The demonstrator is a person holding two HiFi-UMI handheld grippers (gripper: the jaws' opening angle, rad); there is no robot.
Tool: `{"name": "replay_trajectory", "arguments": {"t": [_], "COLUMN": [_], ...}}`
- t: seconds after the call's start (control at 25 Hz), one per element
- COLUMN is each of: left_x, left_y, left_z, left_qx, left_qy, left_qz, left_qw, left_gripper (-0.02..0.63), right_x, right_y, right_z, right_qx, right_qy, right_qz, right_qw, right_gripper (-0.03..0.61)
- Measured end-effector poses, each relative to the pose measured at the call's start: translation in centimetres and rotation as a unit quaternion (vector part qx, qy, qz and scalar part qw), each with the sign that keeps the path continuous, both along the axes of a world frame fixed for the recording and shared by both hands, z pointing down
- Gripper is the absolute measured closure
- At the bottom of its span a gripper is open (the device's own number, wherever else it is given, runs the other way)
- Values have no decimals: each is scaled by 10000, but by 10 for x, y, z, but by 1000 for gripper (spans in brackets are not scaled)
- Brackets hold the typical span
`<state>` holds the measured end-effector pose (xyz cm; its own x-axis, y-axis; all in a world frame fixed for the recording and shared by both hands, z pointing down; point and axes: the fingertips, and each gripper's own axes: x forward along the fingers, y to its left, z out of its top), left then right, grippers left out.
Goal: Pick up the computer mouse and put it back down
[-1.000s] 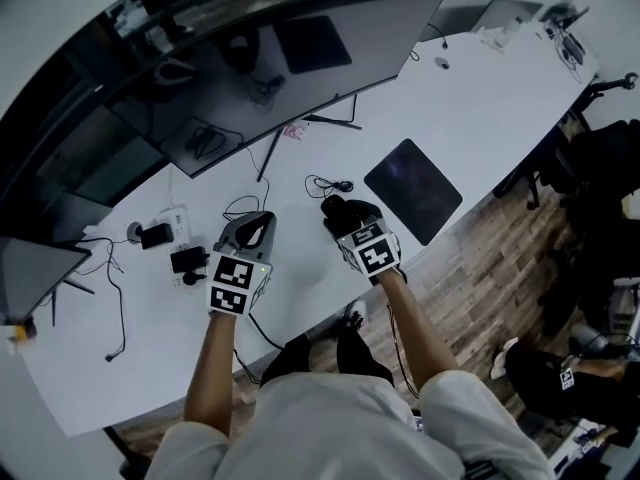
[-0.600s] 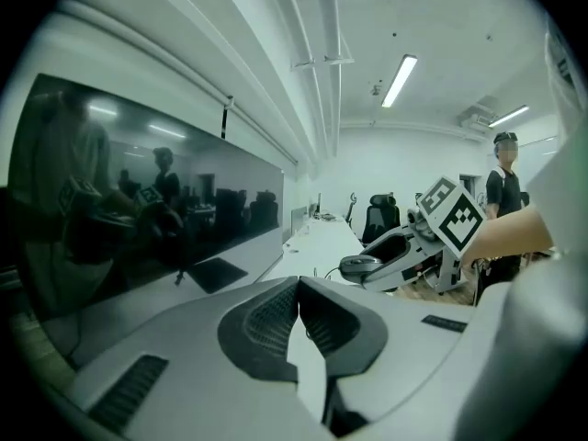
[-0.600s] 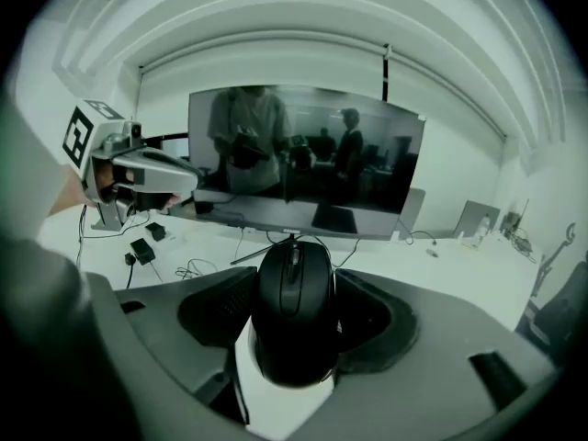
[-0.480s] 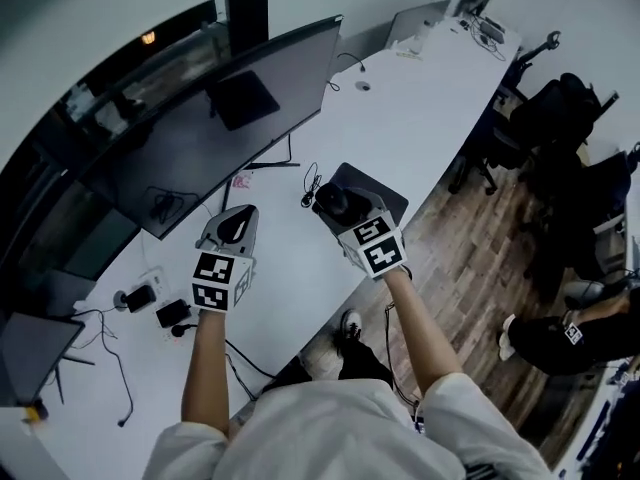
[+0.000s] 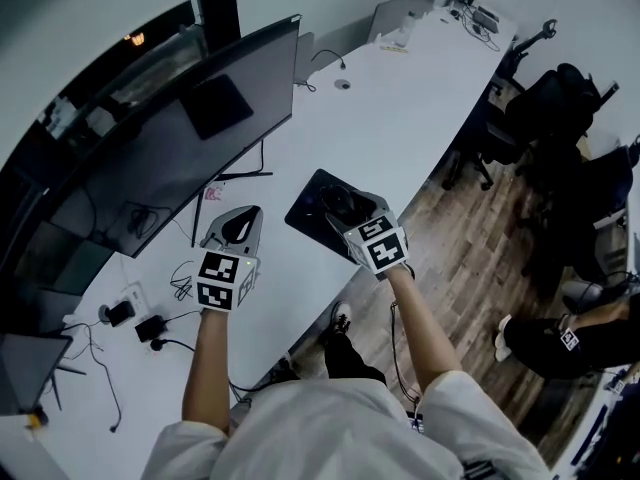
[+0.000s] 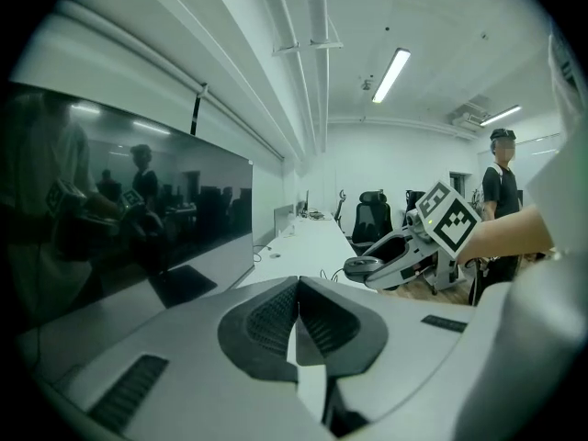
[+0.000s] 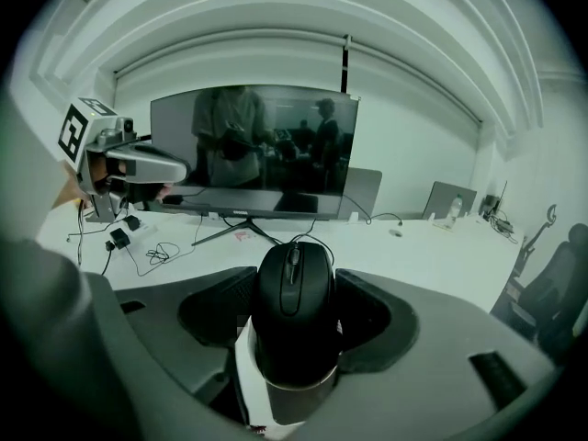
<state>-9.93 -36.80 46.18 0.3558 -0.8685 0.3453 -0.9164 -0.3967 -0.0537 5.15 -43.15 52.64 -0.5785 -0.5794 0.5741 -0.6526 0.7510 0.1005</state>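
A black wired computer mouse [image 7: 294, 306] sits lengthways between the jaws of my right gripper [image 7: 294, 312], which is shut on its sides. In the head view the right gripper [image 5: 345, 208] holds the mouse [image 5: 338, 203] in the air over the dark mouse pad [image 5: 308, 211]. The mouse cable [image 7: 309, 238] runs off its nose toward the desk. My left gripper [image 5: 243, 225] hangs over the white desk [image 5: 400, 98] left of the pad, its jaws shut with nothing in them [image 6: 296, 324]. From the left gripper view, the right gripper [image 6: 404, 255] and the mouse [image 6: 364, 267] show at the right.
A wide curved monitor [image 5: 170, 138] stands along the desk's back edge. Chargers and loose cables [image 5: 150, 318] lie at the left. A laptop [image 5: 400, 13] sits at the far end. Office chairs [image 5: 560, 118] stand on the wooden floor right of the desk. A person [image 6: 501, 186] stands in the background.
Both grippers have risen and travelled right along the desk. The right one, still gripping the mouse, went from left of the mouse pad to above it.
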Motion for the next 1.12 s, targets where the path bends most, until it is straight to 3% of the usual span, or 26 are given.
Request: {"name": "replay_trajectory", "arguments": {"t": [0.36, 0.64, 1.12], "left_x": [36, 49, 51], "left_y": [-50, -77, -79], "left_z": [52, 84, 117], "left_qx": [-537, -846, -1191], "left_qy": [-97, -91, -170], "left_qz": [-39, -52, 24], "left_qw": [9985, 9964, 9927], "left_gripper": [595, 595, 595], "right_x": [46, 71, 97], "right_y": [-49, -73, -76], "right_z": [94, 138, 203], "right_qx": [-810, -1155, -1741], "right_qy": [227, 348, 533], "right_qz": [112, 226, 680], "right_qw": [9964, 9924, 9809], "right_gripper": [301, 301, 296]}}
